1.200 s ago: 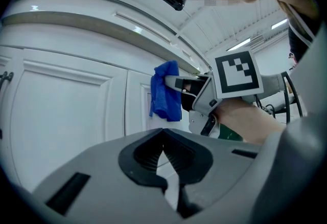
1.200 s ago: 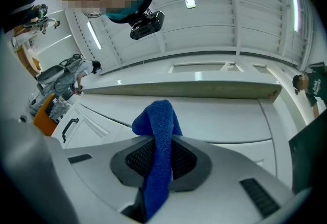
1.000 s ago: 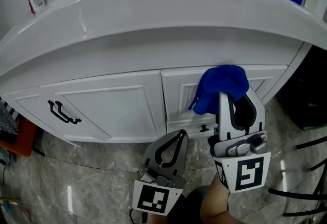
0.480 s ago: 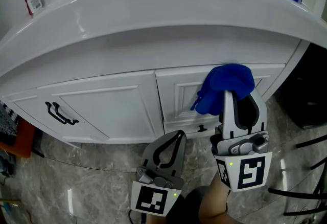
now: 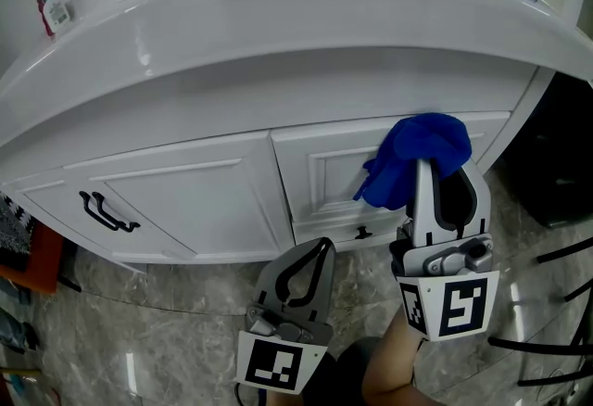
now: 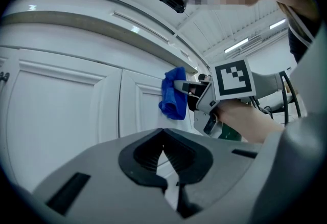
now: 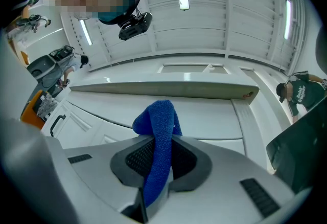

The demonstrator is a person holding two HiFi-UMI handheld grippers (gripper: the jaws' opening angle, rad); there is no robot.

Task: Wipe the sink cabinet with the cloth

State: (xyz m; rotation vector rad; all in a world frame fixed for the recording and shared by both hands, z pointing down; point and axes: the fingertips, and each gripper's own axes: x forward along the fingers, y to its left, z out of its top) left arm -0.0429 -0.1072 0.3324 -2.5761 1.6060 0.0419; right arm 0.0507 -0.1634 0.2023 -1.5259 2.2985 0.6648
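Our right hand-held gripper (image 5: 437, 183) clamps the blue terry cloth (image 5: 415, 158); the cloth's length runs along the jaws, its bunched end pointing up at the right door of the white sink cabinet (image 5: 185, 191); our left hand-held gripper (image 5: 315, 256) hangs lower, jaws together, empty; a black door handle (image 5: 107, 209) sits far left.

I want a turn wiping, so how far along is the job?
Done: the right gripper has the blue cloth clamped. In hand: the cloth is up at the right cabinet door. To do: the left door; the left gripper hangs shut, empty. No wiped patches show.
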